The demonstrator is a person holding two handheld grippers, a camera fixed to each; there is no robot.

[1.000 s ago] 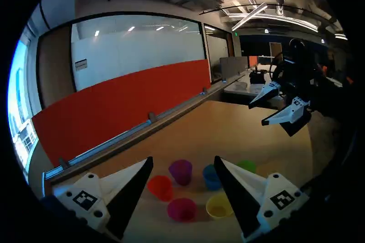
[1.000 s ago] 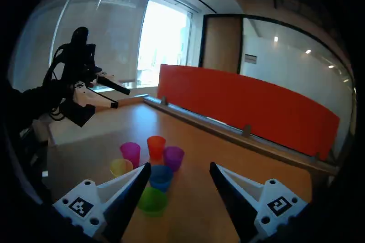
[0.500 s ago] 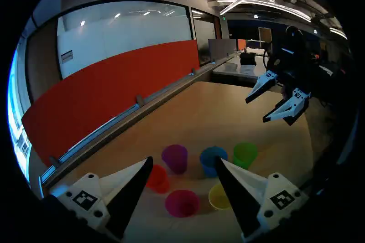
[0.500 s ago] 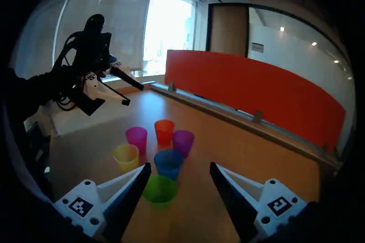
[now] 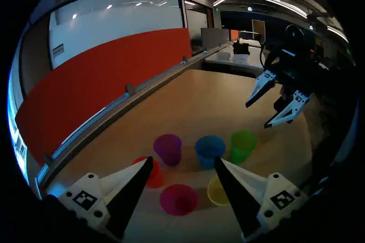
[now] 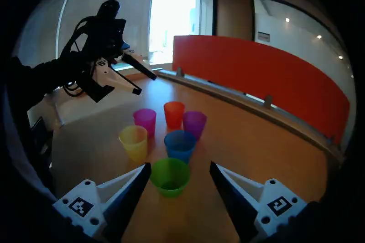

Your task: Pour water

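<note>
Cups of thin coloured plastic stand in a tight cluster on the wooden bench (image 6: 264, 152). Taking the blue cup (image 6: 179, 145) as centre, the green cup (image 6: 169, 177) sits on the side facing the right claw (image 6: 179, 165). The yellow cup (image 6: 134, 142) and magenta cup (image 6: 144, 121) sit toward the left claw (image 6: 146, 85). The orange cup (image 6: 174, 113) and purple cup (image 6: 195, 123) sit beyond it, toward the orange partition (image 6: 273, 74). Whether any holds water cannot be told. The cups are judged light, slightly flexible and smooth-walled, so easily tipped or crushed. The best hold is across the mid-wall, below the rim, with gentle pressure. Both claws hang spread wide and empty above the bench. The bench top is smooth wood; a bright window (image 6: 175, 19) lies far beyond the blue cup.
</note>
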